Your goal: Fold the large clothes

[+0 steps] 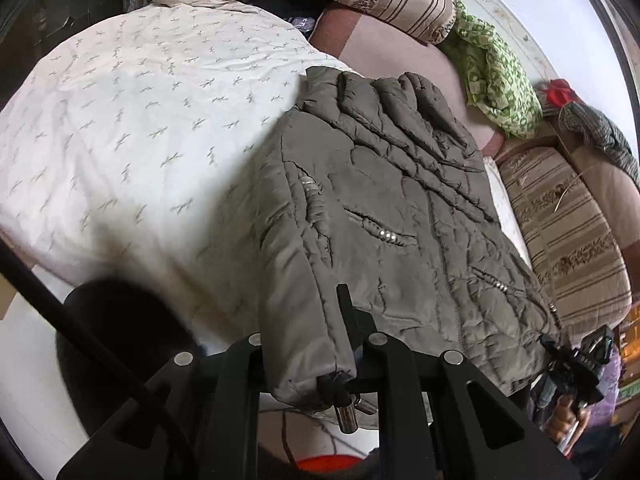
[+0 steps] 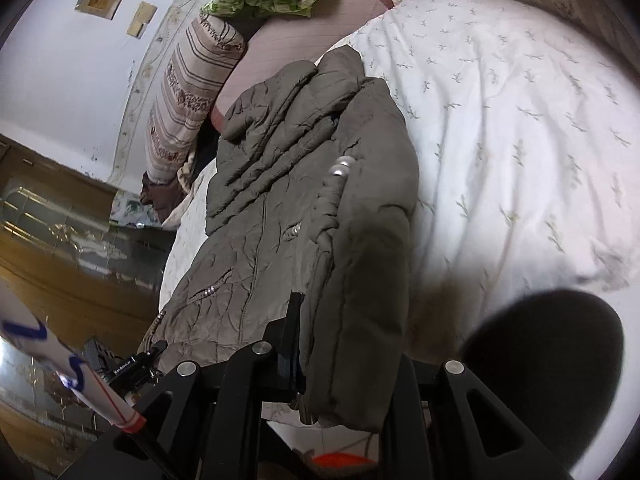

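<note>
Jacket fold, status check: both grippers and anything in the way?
Left gripper shut on the quilted jacket hem corner. Right gripper shut on the opposite corner. Jacket lying across the white bedsheet, nothing blocking.

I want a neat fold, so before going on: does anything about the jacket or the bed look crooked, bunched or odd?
The grey-green puffer jacket is not flat: its upper part is bunched into ridges, and it lies askew on the white bedspread. Both claws, left and right, are shut on its near hem. No damage shows.
</note>
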A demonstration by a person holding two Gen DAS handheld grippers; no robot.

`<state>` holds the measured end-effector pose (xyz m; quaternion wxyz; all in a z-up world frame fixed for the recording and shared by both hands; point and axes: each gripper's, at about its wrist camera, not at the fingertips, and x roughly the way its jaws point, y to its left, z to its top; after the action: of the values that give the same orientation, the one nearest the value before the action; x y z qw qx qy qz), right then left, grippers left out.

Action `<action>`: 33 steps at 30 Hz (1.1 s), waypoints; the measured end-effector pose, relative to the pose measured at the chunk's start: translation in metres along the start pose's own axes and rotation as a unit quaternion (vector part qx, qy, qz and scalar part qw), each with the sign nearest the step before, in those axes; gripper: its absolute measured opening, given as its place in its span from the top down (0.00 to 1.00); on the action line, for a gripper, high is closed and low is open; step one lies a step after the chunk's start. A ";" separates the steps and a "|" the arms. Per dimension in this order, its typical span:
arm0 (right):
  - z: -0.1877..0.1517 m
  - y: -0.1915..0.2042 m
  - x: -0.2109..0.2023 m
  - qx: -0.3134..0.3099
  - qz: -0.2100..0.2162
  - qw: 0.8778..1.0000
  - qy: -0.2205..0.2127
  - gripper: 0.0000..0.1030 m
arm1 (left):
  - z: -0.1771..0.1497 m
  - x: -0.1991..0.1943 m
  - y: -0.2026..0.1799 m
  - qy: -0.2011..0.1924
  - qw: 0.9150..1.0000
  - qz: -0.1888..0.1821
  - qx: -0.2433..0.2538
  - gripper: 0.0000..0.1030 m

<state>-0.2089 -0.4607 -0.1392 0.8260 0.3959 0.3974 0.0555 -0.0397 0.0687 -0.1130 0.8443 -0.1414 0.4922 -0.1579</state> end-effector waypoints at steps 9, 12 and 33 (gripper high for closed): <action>0.030 0.032 0.003 -0.025 -0.004 1.000 -0.014 0.83 | 0.044 -0.004 -0.026 -0.049 0.998 0.017 0.022 0.85; 0.064 0.058 0.008 -0.054 -0.006 0.998 -0.044 0.83 | 0.089 -0.001 -0.047 -0.083 0.995 0.028 0.038 0.85; 0.320 0.076 0.159 0.007 -0.083 0.991 -0.104 0.83 | 0.370 0.190 -0.133 -0.092 0.983 0.154 0.035 0.84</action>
<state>0.1399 -0.5396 -0.0653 0.8619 0.3707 0.3412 -0.0571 0.3558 -0.0988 -0.0336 0.9047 -0.0484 0.4222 -0.0298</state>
